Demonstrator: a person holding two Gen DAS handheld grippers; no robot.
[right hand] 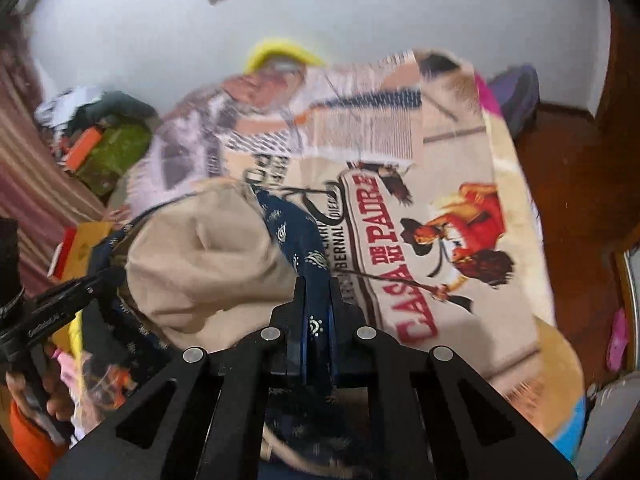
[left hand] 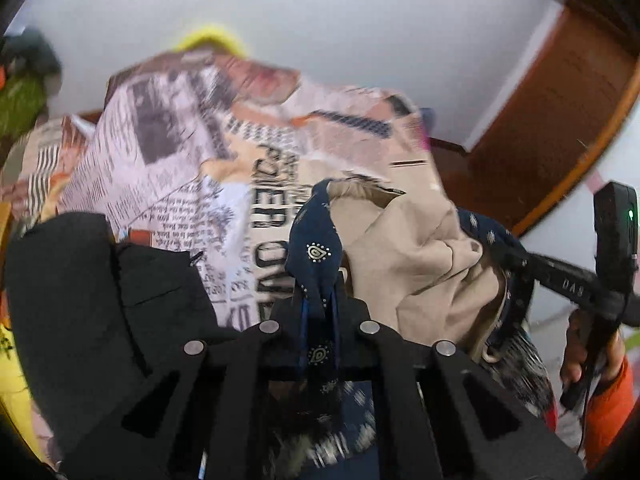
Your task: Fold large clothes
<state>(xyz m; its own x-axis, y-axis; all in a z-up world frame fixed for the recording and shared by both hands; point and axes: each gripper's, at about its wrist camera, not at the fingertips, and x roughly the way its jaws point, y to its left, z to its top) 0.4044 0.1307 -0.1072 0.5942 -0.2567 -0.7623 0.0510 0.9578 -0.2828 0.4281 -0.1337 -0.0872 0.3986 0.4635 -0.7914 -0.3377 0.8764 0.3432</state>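
Observation:
A large garment, navy blue with small pale motifs point(left hand: 318, 252) point(right hand: 296, 232) and a beige lining point(left hand: 404, 248) point(right hand: 208, 256), hangs bunched between the two grippers above a printed bedsheet. My left gripper point(left hand: 320, 296) is shut on a navy edge of it, the cloth pinched between the black fingers. My right gripper point(right hand: 317, 292) is shut on another navy edge. In the left wrist view the right gripper point(left hand: 520, 260) shows at the right, held by a hand with an orange sleeve point(left hand: 608, 396). In the right wrist view the left gripper point(right hand: 100, 280) shows at the left.
The bed carries a sheet printed with newspaper and poster pictures point(left hand: 180, 152) point(right hand: 440, 208). A black garment point(left hand: 80, 280) lies at the left. Piled clothes and a green item point(right hand: 116, 152) sit at the bed's far left. A wooden door point(left hand: 552, 128) and pale wall stand behind.

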